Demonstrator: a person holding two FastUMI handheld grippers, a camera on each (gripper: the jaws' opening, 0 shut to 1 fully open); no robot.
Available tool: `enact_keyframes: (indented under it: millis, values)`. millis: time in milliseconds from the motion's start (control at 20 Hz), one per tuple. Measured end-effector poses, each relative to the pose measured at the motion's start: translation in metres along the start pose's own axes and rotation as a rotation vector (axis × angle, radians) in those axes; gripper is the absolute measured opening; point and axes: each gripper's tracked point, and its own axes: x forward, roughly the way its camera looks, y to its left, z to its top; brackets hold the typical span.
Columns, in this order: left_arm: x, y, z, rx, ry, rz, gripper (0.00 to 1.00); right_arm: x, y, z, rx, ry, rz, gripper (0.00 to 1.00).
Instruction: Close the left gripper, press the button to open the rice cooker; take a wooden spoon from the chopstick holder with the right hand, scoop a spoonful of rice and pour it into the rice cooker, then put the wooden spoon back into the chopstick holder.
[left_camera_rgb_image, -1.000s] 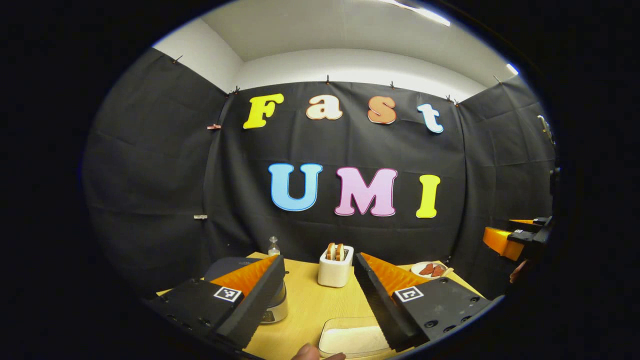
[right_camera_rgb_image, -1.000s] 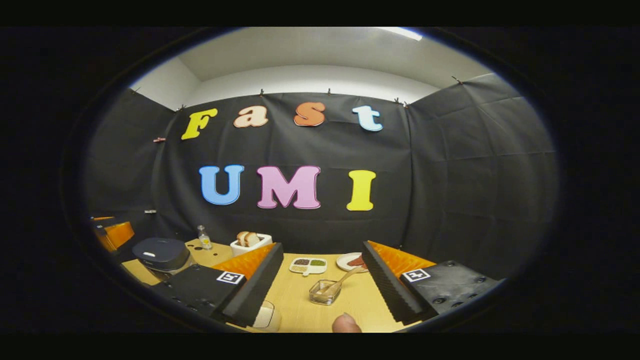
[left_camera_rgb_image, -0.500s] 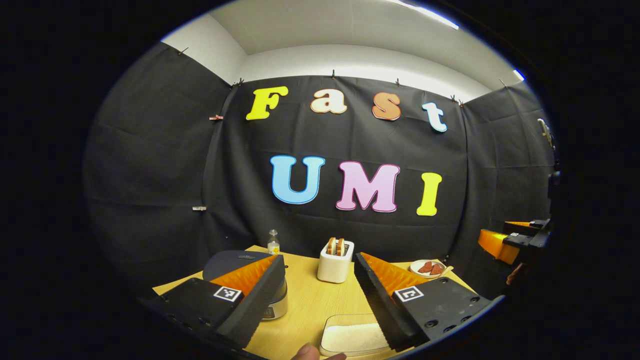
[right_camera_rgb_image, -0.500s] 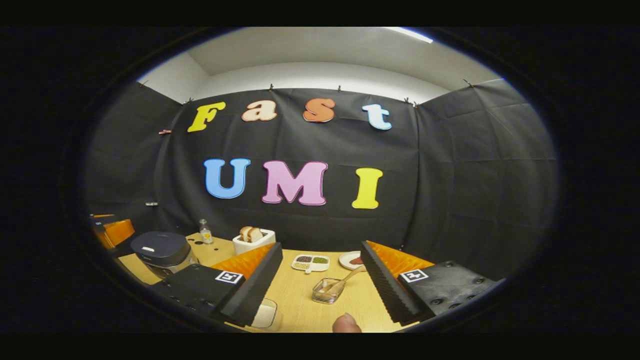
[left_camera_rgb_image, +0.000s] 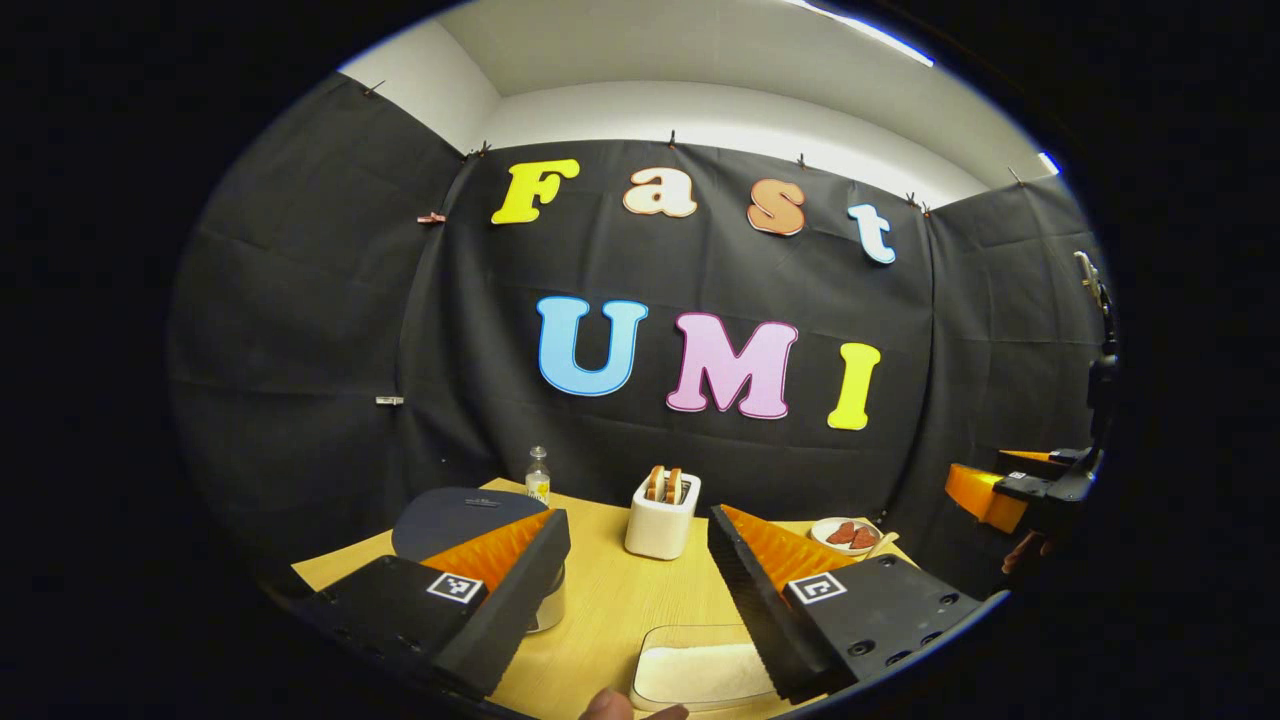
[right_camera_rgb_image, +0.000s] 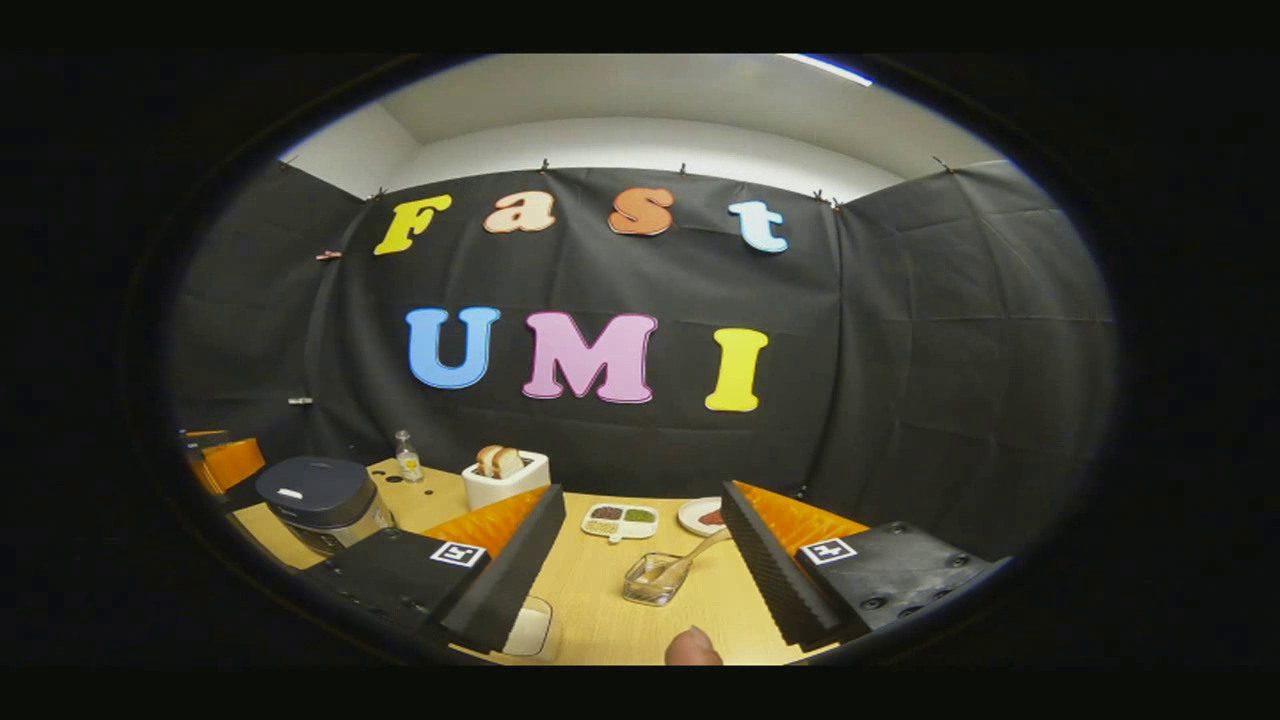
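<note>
Wooden table (right_camera_rgb_image: 600, 600) beneath both wide-open, empty grippers, left gripper (left_camera_rgb_image: 640, 590) and right gripper (right_camera_rgb_image: 645, 585).

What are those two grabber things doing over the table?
A person holds a gripper in each hand above the wooden table, and both are open and empty. The left gripper hangs near the rice cooker, whose lid is shut. The right gripper faces the clear holder with the wooden spoon leaning in it. A tray of rice waits near the front edge. Nothing has been pressed or picked up yet.
</note>
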Motion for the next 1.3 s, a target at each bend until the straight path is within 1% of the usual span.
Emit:
enact_keyframes:
  millis: [350,400,450,500,650,700,750,900,950,1000,1050,1100,1150,1200,1250,1300]
  values:
    - [0.010,0.016,-0.009,-0.001,0.018,0.019,0.95,0.006,0.022,-0.010,0.020,0.036,0.030,0.98]
    - [0.013,0.021,-0.010,-0.009,0.021,0.030,0.95,0.007,0.028,-0.012,0.021,0.042,0.038,0.99]
    - [0.016,0.029,-0.012,-0.013,0.026,0.044,0.95,0.008,0.034,-0.012,0.018,0.044,0.046,0.98]
    - [0.019,0.038,-0.012,-0.012,0.026,0.060,0.95,0.009,0.039,-0.012,0.019,0.047,0.055,0.98]
    - [0.035,0.068,-0.017,0.016,0.045,0.110,0.93,0.010,0.056,-0.012,0.012,0.053,0.082,0.98]
    - [0.040,0.075,-0.017,0.014,0.049,0.125,0.92,0.011,0.061,-0.011,0.005,0.050,0.090,1.00]
    - [0.045,0.083,-0.017,0.012,0.050,0.141,0.88,0.012,0.064,-0.010,-0.003,0.049,0.096,0.98]
    - [0.059,0.105,-0.020,0.030,0.057,0.185,0.81,0.014,0.068,-0.007,-0.005,0.044,0.102,0.98]
    - [0.064,0.113,-0.025,0.047,0.062,0.201,0.76,0.015,0.068,-0.007,-0.002,0.047,0.101,0.98]
    - [0.069,0.120,-0.032,0.062,0.077,0.213,0.74,0.016,0.068,-0.009,-0.001,0.050,0.101,0.96]
    - [0.076,0.126,-0.039,0.070,0.100,0.218,0.71,0.016,0.069,-0.008,0.000,0.052,0.100,0.98]
    - [0.081,0.130,-0.052,0.076,0.132,0.219,0.70,0.015,0.070,-0.007,0.000,0.052,0.100,0.98]
    - [0.086,0.136,-0.063,0.085,0.167,0.226,0.62,0.014,0.070,-0.006,-0.002,0.050,0.102,0.98]
    - [0.092,0.145,-0.073,0.098,0.196,0.240,0.59,0.014,0.071,-0.005,-0.006,0.049,0.102,0.98]
    - [0.099,0.154,-0.078,0.104,0.211,0.261,0.54,0.013,0.072,-0.005,-0.010,0.047,0.103,0.98]
    - [0.106,0.159,-0.084,0.096,0.232,0.270,0.50,0.012,0.072,-0.005,-0.013,0.046,0.102,0.98]
